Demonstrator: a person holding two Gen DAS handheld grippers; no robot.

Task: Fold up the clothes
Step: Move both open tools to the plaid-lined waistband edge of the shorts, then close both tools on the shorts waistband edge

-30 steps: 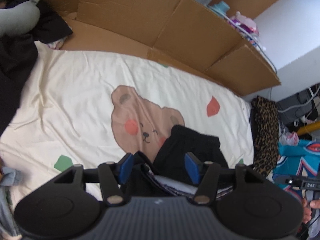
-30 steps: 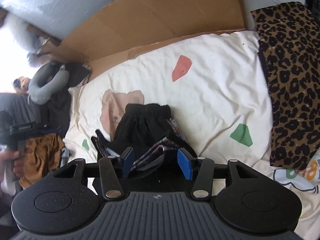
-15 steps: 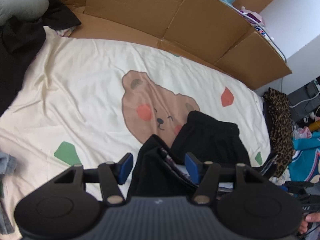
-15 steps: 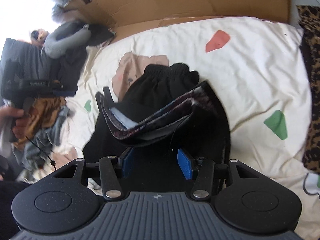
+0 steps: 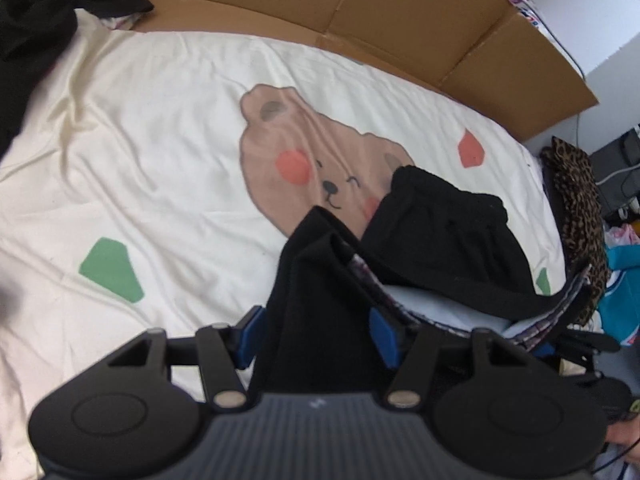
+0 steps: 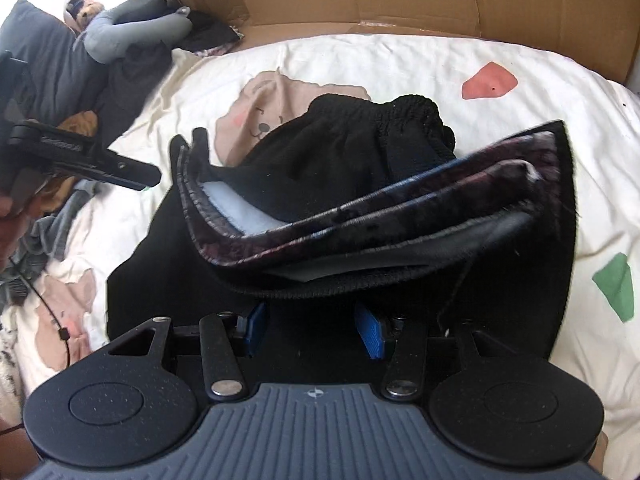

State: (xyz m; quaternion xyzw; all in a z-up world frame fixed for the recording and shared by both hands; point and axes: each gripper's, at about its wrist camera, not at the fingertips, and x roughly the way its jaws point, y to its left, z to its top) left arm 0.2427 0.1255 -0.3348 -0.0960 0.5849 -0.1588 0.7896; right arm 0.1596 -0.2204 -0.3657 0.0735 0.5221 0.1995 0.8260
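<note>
While held up at two corners, black garment (image 6: pixel 360 184) sags in a thick fold over the bedsheet (image 5: pixel 160 184), patterned lining and a pale inner layer showing along the folded edge, elastic waistband end resting on the sheet near the bear print (image 5: pixel 320 168). Left gripper (image 5: pixel 316 334) clenched on a bunched corner of black cloth, blue pads pressed at either side. Right gripper (image 6: pixel 316 334) likewise closed on the other corner, cloth filling the gap between its pads. Both pointed steeply down at the bed. Beyond, cardboard (image 5: pixel 400 12) along the far side of the bed, leopard-print cloth (image 5: pixel 576 200) past the right edge, grey neck pillow (image 6: pixel 136 28) and a dark pile of clothes at the left.

Step in hand, by the look of it: laying the lifted half over the part already flat, mid-fold. Next move calls for lowering both corners evenly onto the waistband end, keeping the edge taut so the lining does not bunch, then letting go only once the cloth lies flat.
</note>
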